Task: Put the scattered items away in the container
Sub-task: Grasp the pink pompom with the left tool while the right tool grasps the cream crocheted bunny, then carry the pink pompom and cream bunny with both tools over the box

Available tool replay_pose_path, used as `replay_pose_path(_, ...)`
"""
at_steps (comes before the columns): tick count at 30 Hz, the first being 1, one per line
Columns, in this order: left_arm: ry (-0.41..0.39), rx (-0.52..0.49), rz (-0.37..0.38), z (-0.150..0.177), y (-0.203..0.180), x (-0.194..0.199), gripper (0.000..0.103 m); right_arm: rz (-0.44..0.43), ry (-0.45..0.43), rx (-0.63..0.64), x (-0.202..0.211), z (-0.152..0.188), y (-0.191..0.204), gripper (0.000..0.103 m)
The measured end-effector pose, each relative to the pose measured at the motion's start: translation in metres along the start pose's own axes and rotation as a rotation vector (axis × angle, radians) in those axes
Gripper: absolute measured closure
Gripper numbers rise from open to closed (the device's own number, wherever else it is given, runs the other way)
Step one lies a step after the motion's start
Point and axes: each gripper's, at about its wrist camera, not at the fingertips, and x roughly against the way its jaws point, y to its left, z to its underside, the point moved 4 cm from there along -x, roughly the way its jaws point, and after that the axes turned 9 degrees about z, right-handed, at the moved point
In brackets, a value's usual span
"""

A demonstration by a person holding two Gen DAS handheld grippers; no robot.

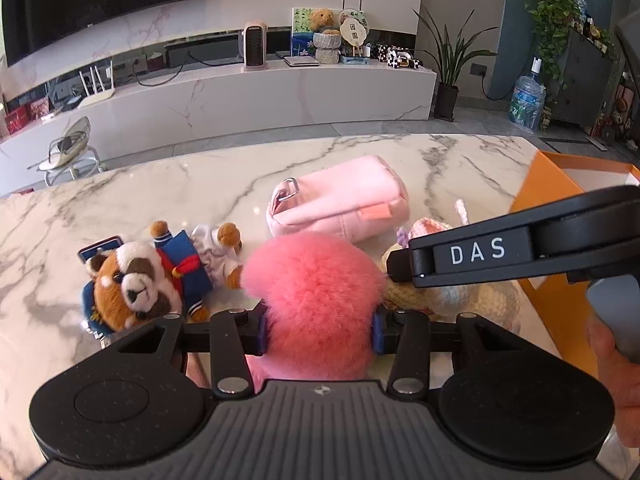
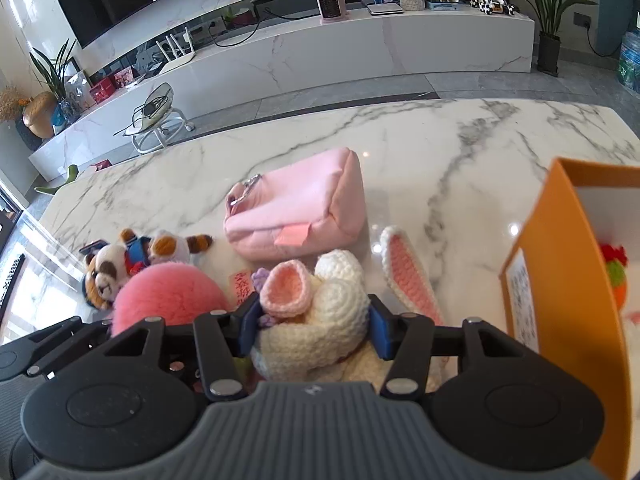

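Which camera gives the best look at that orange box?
The right wrist view: the orange box shows its outer wall, a label and its white inside, with something red and green in it. The left wrist view catches only the box's corner, partly behind the right gripper.

1. Your pink fluffy pompom [image 1: 316,280] sits pinched between two blue pads at the table's near edge.
2. The cream crocheted bunny [image 2: 320,320], pink ears, lies just right of it, likewise squeezed.
3. The pink pouch [image 1: 340,200] lies on its side behind them.
4. Two small plush animals [image 1: 160,276] lie left.
5. The orange box [image 2: 560,280] stands open at right.
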Motion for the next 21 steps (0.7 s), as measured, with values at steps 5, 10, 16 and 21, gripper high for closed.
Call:
replay_pose_path(5, -0.013, 0.004, -0.003, 0.005, -0.013, 0.024, 0.053, -0.009, -0.011, 0.006, 0.025, 0.012, 0.001, 0.046)
replay_pose_path(10, -0.026, 0.001, -0.03, 0.011, -0.023, 0.049, 0.053, -0.021, -0.028, 0.004, 0.052, 0.024, 0.0, 0.046)
replay_pose_path(16, -0.073, -0.002, -0.048, 0.014, -0.036, 0.082, 0.053, -0.022, -0.072, -0.004, 0.087, 0.036, -0.002, 0.046)
replay_pose_path(21, -0.126, -0.023, -0.049, 0.012, -0.051, 0.108, 0.053, -0.035, -0.107, -0.012, 0.115, 0.047, -0.005, 0.046)
